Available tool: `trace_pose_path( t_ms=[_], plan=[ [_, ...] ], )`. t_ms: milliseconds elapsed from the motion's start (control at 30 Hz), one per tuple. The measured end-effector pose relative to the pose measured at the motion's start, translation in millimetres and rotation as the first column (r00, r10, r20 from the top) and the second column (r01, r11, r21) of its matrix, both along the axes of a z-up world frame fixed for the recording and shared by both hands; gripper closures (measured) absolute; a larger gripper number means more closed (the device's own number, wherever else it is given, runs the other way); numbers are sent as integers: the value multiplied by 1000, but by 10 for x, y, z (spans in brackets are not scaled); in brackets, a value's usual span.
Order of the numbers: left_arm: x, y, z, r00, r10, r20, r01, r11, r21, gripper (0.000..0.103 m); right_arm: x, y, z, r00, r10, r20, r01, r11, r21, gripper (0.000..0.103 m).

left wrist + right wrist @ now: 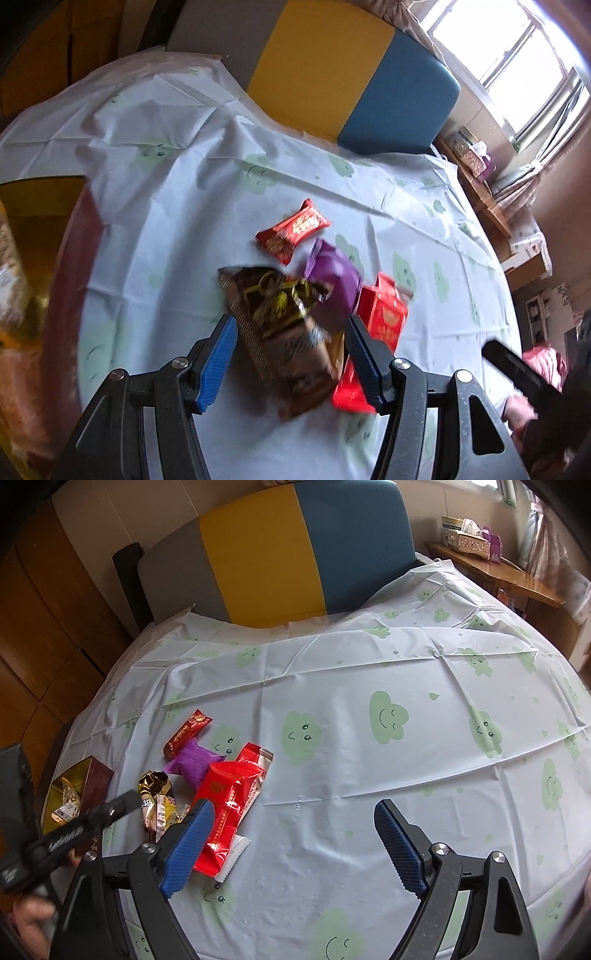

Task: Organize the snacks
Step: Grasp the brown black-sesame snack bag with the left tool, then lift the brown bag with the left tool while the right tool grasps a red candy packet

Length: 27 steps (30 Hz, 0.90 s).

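Glossy foil on the red snack packet (225,812), crinkled film tablecloth (332,672) creased and slightly shiny, ribbed blue plastic pads (188,845), polished wooden side table (495,568).

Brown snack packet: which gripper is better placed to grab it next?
Left. The left gripper is open with the brown snack packet lying between its fingers. The right gripper is open over bare tablecloth, beside the pile.

Snack packets (218,786) clustered on tablecloth (369,775), box (85,786) perhaps at its left edge
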State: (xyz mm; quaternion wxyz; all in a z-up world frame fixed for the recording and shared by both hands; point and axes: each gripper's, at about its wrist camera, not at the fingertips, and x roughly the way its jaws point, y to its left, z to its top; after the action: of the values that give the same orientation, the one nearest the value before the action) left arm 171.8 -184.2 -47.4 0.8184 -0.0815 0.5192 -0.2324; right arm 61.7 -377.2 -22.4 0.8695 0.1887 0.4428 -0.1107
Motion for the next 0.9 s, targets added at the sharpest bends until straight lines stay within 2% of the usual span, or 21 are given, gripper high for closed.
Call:
trace_pose_path(
  t_ms=[200, 233, 267, 300, 367, 433, 733, 833, 900],
  plan=[
    [127, -86, -314, 998, 18, -62, -16, 999, 42, 42, 22, 14, -14, 1000, 5, -6, -5, 1000, -4, 14],
    [107, -61, -307, 999, 24, -48, -23, 999, 32, 44, 23, 11, -17, 1000, 5, -7, -5, 1000, -6, 14],
    [86, -41, -297, 999, 26, -46, -24, 999, 44, 52, 24, 11, -23, 1000, 4, -9, -4, 1000, -9, 14],
    [74, -18, -293, 998, 26, -51, -24, 999, 36, 53, 27, 12, -26, 1000, 6, -10, -6, 1000, -12, 14],
    [41, 62, -271, 997, 27, -65, -27, 1000, 2, 67, 30, 25, -27, 1000, 13, -10, -13, 1000, -23, 14],
    [-37, 107, -210, 999, 8, -49, -8, 1000, 2, 73, 25, 37, -25, 1000, 16, -10, -17, 999, -32, 14],
    [-627, 346, -168, 996, -86, 22, 84, 993, 79, 78, 14, 55, -56, 1000, 27, -15, -28, 999, -38, 14],
    [-819, 381, -181, 990, -118, 71, 108, 986, 126, 78, 14, 109, -47, 998, 57, 5, -56, 998, -23, 14],
    [-857, 359, -191, 987, -130, 98, 117, 984, 131, 77, 20, 172, -43, 996, 88, 20, -87, 996, -16, 14]
  ],
)
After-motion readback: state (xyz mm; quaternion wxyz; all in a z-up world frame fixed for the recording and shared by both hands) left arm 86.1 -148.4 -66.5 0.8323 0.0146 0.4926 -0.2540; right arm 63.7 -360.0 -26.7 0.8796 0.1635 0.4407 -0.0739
